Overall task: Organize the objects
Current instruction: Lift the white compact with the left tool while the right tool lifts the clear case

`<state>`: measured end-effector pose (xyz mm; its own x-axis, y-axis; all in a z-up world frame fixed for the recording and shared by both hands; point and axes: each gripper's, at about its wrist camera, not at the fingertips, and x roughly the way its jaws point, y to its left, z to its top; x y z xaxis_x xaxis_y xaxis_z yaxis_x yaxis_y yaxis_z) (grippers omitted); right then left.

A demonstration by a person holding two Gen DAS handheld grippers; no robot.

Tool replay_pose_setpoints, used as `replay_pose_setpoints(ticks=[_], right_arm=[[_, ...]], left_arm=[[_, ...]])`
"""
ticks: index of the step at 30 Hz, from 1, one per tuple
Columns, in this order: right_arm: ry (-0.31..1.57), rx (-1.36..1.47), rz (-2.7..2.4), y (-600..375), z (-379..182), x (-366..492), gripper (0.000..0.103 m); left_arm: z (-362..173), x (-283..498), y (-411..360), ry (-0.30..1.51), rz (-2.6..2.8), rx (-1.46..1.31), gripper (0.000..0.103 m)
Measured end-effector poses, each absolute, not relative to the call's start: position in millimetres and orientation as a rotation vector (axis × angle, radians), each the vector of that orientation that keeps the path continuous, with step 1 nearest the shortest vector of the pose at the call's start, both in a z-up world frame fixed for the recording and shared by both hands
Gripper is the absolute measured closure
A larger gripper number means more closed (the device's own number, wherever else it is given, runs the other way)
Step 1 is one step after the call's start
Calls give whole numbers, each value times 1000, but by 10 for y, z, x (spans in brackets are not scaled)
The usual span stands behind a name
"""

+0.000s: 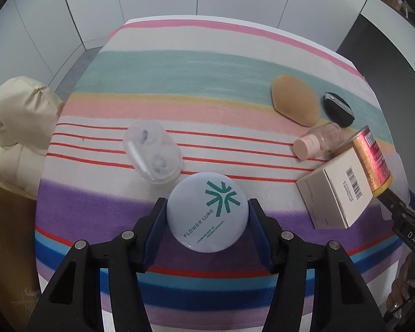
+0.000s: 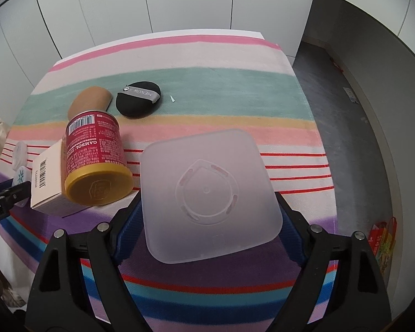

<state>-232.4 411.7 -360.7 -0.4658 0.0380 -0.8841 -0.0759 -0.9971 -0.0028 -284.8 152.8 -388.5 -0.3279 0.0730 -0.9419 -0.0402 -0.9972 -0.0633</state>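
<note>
Both tongs are loaded mid-sort, by my read: left tongs [image 1: 206, 215] clenched on the round white powder compact [image 1: 206, 211], low over the purple stripe at the bench [image 1: 235, 55] near edge; right tongs [image 2: 210, 207] grip a frosted square lid [image 2: 209, 193] by its sides, whether lifted or resting can't tell; next move prob needs a drop spot for each, no bin or tray in view; beyond: clear oval case [image 1: 153, 152], barcode box [image 1: 336, 193] w/ red can [image 2: 96, 160] leaning on it, small pink-capped bottle [image 1: 318, 139], tan sponge [image 1: 296, 103], black puff [image 2: 138, 99]; can label too small to read, bottle hidden in right view.
</note>
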Motion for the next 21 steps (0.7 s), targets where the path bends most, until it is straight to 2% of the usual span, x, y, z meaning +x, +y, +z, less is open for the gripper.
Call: replay_pose_setpoints(ticks=[10, 21], right_arm=[[57, -1592, 2603, 4131, -3443, -2386, 16], [64, -1562, 2596, 4117, -2943, -2346, 16]], left_arm=[[-3676, -2886, 1525, -24, 2528, -1769, 45], [-3181, -2941, 1512, -8, 2574, -1729, 45]])
